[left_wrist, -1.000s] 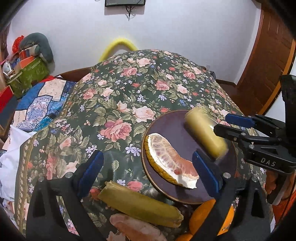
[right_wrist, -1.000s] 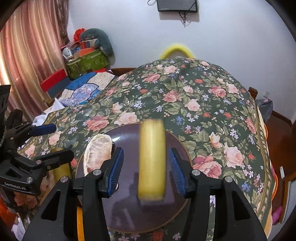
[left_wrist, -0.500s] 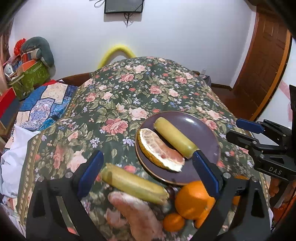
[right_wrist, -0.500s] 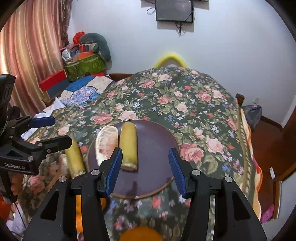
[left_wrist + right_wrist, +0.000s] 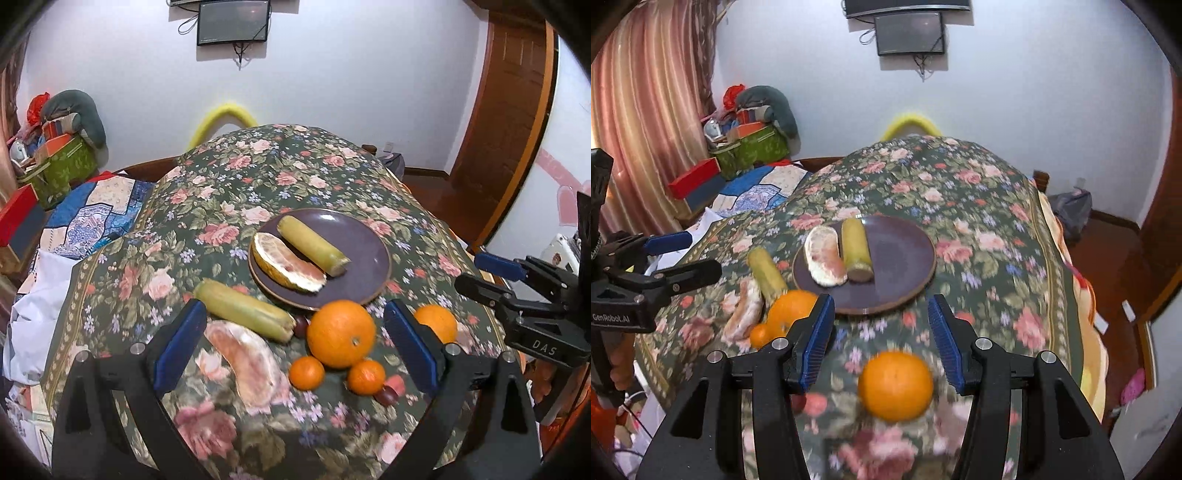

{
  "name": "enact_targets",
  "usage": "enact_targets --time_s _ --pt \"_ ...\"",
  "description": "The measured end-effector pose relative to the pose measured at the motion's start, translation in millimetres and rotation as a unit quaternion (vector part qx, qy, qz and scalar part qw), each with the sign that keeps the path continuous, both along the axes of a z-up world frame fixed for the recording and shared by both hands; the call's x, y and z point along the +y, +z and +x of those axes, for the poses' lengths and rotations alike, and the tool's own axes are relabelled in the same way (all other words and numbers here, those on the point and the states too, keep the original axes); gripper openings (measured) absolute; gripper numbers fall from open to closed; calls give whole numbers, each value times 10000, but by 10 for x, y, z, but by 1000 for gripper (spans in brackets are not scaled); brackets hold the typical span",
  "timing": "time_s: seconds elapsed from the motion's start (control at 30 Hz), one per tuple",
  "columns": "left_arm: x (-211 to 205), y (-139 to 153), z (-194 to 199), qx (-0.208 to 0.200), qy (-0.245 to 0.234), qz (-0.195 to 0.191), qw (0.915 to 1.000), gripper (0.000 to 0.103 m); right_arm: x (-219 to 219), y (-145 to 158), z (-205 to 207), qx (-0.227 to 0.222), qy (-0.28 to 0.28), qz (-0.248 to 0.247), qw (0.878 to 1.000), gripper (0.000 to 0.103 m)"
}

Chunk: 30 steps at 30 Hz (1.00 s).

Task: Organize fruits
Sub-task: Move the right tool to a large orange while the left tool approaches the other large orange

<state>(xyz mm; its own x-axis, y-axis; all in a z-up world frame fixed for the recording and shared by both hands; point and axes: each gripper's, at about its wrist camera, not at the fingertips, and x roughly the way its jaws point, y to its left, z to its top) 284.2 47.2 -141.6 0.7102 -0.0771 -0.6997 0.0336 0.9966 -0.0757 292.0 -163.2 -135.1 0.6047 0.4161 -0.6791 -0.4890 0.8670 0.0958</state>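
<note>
A dark purple plate (image 5: 369, 254) (image 5: 905, 258) holds a pomelo wedge (image 5: 288, 264) (image 5: 823, 258) and a yellow-green stick (image 5: 314, 245) (image 5: 855, 249). On the floral cloth lie a second stick (image 5: 243, 308) (image 5: 766, 273), a peeled pomelo piece (image 5: 247, 362), a big orange (image 5: 341, 334), two small tangerines (image 5: 306, 373) and another orange (image 5: 436, 323) (image 5: 895, 386). My left gripper (image 5: 291, 347) is open and empty above the loose fruit. My right gripper (image 5: 881, 332) is open and empty, above the lone orange.
The round table's floral cloth (image 5: 288, 177) falls off at every side. Small dark fruits (image 5: 388, 395) lie by the tangerines. Boxes and a green basket (image 5: 62, 166) stand at the left wall. A wooden door (image 5: 509, 110) is at the right.
Both grippers have pulled back and up from the plate. The right gripper let go of the yellow-green stick, which now lies on the plate beside the pomelo wedge.
</note>
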Motion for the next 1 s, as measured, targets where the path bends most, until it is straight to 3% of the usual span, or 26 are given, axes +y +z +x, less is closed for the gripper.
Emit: enact_targets --time_s 0.37,0.47,0.73,0.83,1.0 --pt "-219 -231 -110 115 -200 -32 9997 96 -235 -253 -224 204 -378 2 9991 50" --pt "-289 -351 -49 262 -310 -26 9992 86 -254 -357 -201 323 -379 -2 9988 51" --pt "-401 -611 175 540 -383 -7 9978 80 -229 -648 -106 671 -303 42 9973 51" --pt "-420 -697 263 668 -379 36 9970 74 -224 -707 -95 758 -259 140 9967 56" --pt "-453 -790 361 755 -401 66 9963 74 -210 -740 -85 832 -205 222 9961 57"
